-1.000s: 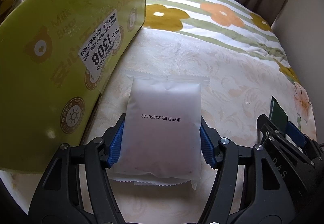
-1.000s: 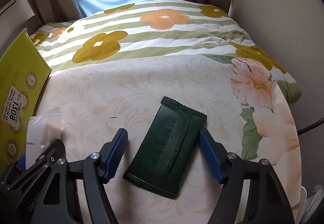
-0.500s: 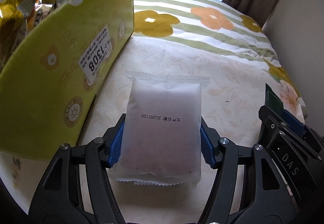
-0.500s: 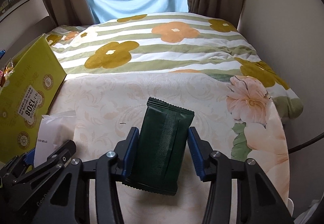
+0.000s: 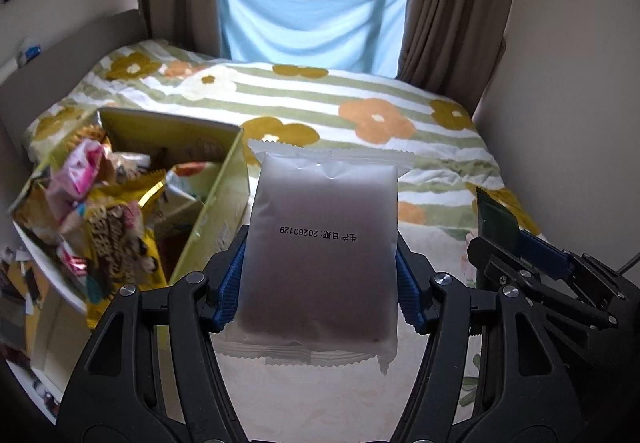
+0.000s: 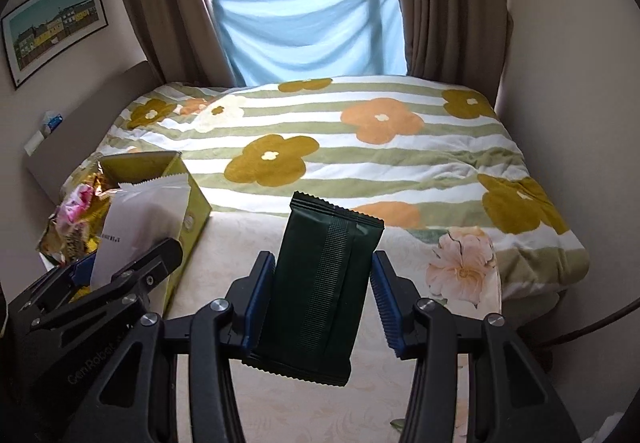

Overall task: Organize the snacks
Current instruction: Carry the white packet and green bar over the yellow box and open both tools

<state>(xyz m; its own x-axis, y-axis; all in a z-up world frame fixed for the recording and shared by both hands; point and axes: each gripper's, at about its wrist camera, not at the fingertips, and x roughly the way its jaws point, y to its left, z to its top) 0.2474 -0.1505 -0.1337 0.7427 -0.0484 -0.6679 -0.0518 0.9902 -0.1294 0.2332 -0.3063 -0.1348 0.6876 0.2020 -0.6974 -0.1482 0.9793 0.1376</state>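
Note:
My left gripper (image 5: 320,291) is shut on a frosted white snack packet (image 5: 320,259) with a printed date and holds it up above the bed. My right gripper (image 6: 318,307) is shut on a dark green snack packet (image 6: 320,291), also lifted off the bed. The yellow-green cardboard box (image 5: 216,203), open at the top and full of several snack bags (image 5: 100,211), stands to the left of both grippers. The box also shows in the right wrist view (image 6: 192,211), with the white packet (image 6: 136,219) in front of it. The right gripper and green packet (image 5: 496,223) show at the right of the left wrist view.
A bed with a flower-and-stripe blanket (image 6: 360,147) fills the middle. A cream cloth (image 6: 240,243) covers the near part. A wall (image 6: 568,83) runs along the right, a headboard ledge (image 6: 80,123) on the left, curtains and a window at the back.
Both grippers have risen with their packets. The right gripper closed on the green packet and lifted it off the cloth. The open top of the box has come into view.

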